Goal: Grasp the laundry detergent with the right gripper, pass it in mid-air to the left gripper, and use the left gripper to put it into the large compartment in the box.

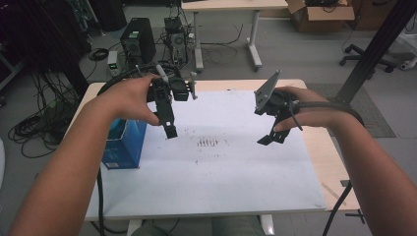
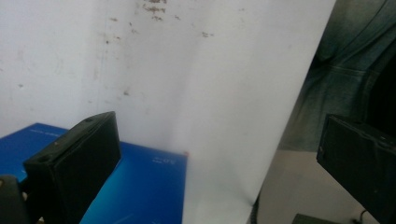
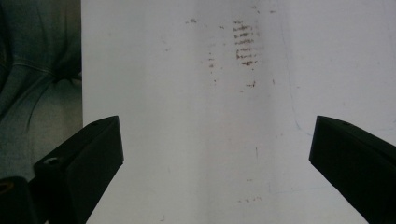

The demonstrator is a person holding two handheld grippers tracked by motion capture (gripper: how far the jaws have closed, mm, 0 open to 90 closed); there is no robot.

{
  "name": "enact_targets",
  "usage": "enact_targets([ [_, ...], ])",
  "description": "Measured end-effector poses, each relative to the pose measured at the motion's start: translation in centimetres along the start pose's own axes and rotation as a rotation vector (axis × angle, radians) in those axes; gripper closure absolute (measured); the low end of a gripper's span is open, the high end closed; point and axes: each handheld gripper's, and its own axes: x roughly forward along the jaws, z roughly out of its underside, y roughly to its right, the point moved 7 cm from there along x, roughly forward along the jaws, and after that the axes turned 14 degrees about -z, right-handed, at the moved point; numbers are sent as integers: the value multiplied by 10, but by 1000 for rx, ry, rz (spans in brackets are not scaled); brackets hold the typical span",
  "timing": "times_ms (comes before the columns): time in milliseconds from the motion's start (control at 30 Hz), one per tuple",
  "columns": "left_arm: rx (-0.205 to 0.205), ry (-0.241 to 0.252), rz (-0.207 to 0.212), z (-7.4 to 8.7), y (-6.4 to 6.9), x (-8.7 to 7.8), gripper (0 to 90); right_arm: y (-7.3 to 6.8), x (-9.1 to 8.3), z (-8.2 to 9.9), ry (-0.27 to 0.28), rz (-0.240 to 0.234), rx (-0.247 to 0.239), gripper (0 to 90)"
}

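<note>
My left gripper (image 1: 169,129) is black, and so is my right gripper (image 1: 271,138), which carries a grey three-cornered plate (image 1: 266,90). The box (image 1: 124,142) beside my left arm is blue, lighter toward its top, with faint pale lettering. The board (image 1: 231,172) is white, marked with brownish smudges (image 1: 207,143) in short rows. The table (image 1: 324,157) is pale wood.

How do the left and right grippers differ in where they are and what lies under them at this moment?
The left gripper hangs at the table's left beside the blue box, which lies under its jaws in the left gripper view; the right gripper hangs at the right over bare white sheet. The right gripper carries a grey three-cornered plate on top; the left gripper shows none. Both are held off the table, jaws wide apart and empty.
</note>
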Motion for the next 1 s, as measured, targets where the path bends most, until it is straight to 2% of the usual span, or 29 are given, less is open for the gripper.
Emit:
enact_targets([
  [167, 36, 3, 16, -9, 1, 7, 2, 5, 2, 4, -22, -11, 9, 32],
  [367, 74, -35, 15, -16, 6, 16, 2, 6, 7, 15, -49, -20, 29, 34],
  [633, 81, -39, 10, -18, 7, 17, 2, 5, 4, 21, -79, -15, 40, 34],
  [1000, 80, -36, 7, -18, 8, 15, 2, 7, 7, 19, -77, -16, 39, 35],
])
